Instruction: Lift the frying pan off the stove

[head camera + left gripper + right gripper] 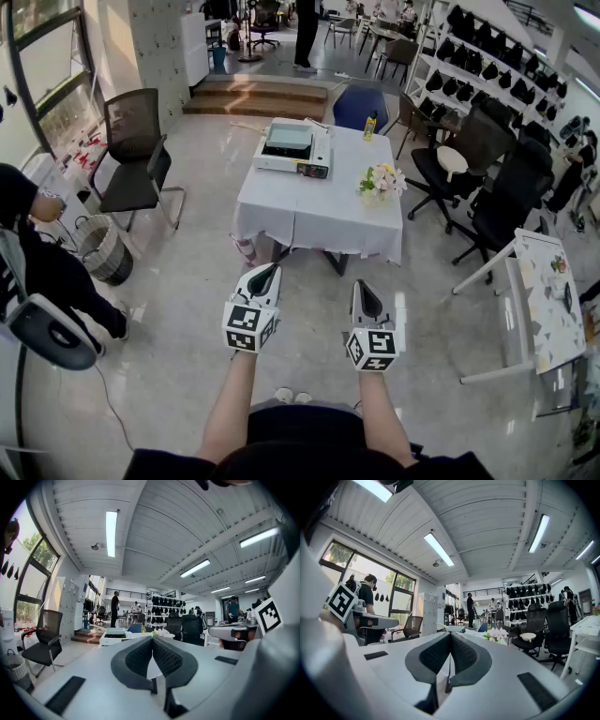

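A white portable stove (292, 148) stands at the far left of a table with a white cloth (319, 211). Its top is dark, and I cannot make out a frying pan on it from here. Both grippers hang in the air above the floor, well short of the table's near edge. My left gripper (271, 269) is shut with nothing in it, and my right gripper (362, 286) beside it is shut and empty too. The left gripper view looks over its closed pads (140, 656) at the stove (114, 633) far off. In the right gripper view the pads (461, 656) meet as well.
A pot of flowers (380, 181) and a yellow bottle (370, 126) stand on the table's right side. A black office chair (136, 150), a wire basket (101, 248) and a person (37, 253) are at the left. More black chairs (497, 187) and a white side table (544, 300) are at the right.
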Demonstrator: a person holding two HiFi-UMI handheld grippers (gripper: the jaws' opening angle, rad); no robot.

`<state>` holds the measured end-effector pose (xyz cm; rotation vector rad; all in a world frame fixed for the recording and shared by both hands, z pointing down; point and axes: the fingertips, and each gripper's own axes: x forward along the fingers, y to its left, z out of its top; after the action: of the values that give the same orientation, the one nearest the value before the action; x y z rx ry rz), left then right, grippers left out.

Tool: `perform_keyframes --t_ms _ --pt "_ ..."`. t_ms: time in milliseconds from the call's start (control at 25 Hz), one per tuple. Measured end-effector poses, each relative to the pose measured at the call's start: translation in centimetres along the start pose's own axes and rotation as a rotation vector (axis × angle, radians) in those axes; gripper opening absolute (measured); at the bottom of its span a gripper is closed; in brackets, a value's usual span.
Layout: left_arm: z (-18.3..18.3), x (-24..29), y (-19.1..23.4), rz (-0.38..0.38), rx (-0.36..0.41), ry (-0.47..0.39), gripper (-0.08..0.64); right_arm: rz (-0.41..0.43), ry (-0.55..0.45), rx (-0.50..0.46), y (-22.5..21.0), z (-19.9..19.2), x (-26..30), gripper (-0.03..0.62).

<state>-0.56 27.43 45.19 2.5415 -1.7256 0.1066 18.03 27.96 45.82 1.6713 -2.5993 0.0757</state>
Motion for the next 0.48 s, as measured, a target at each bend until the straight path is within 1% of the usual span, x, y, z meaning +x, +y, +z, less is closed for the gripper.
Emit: perform_keyframes --t_ms 480 --pt "-0.20 -0.45 -0.55 -0.008 -0.002 0.006 0.020 -0.002 0.005 0.004 0.31 -0.04 -0.63 0.002"
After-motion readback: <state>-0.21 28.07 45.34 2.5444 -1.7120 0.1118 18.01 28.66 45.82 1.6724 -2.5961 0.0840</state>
